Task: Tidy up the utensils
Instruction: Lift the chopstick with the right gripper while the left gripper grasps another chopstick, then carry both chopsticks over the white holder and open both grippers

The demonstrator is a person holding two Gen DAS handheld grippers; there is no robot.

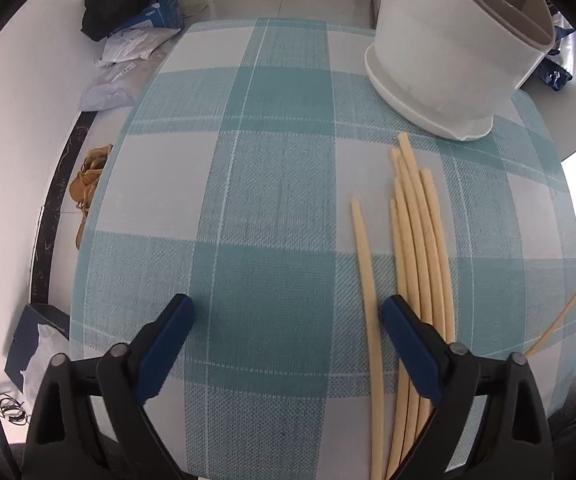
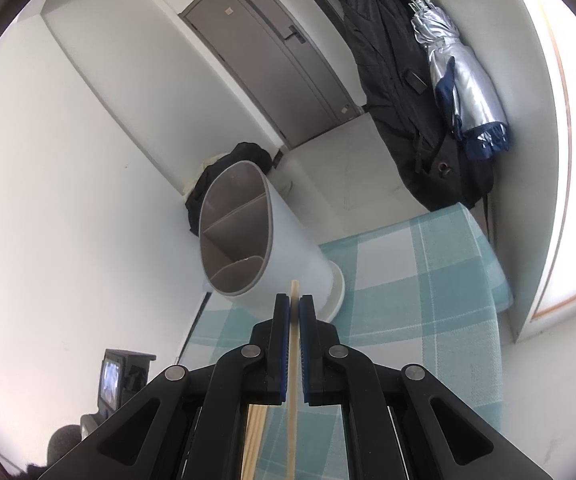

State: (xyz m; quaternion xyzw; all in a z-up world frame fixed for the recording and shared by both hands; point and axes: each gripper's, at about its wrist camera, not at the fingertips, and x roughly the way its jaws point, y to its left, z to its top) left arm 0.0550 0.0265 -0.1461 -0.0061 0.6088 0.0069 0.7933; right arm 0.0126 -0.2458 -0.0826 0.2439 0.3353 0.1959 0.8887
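The left gripper (image 1: pixel 288 312) hangs over the checked tablecloth (image 1: pixel 272 184) with its blue-padded jaws spread wide and nothing between them; its right pad stands against the near end of a bundle of chopsticks (image 1: pixel 416 248). The right gripper (image 2: pixel 295 308) has its jaws pressed together on a single chopstick (image 2: pixel 294 294), whose tip pokes out just past the pads toward the holder (image 2: pixel 248 236).

No writing can be read anywhere: the blue and white box (image 1: pixel 160 12) on the floor bears print too small to make out, and the holder is plain.

The bundle lies flat on the right half of the cloth, the sticks side by side with their long axes running from the near edge toward the far right corner, thin ends pointing at the holder (image 1: pixel 448 60). One stick (image 1: pixel 364 264) lies a little apart, to the left of the rest, on the same line. The held chopstick runs straight along the right gripper's fingers.

The holder, white with grey dividers inside, stands on its saucer-like foot at the far right corner of the cloth.
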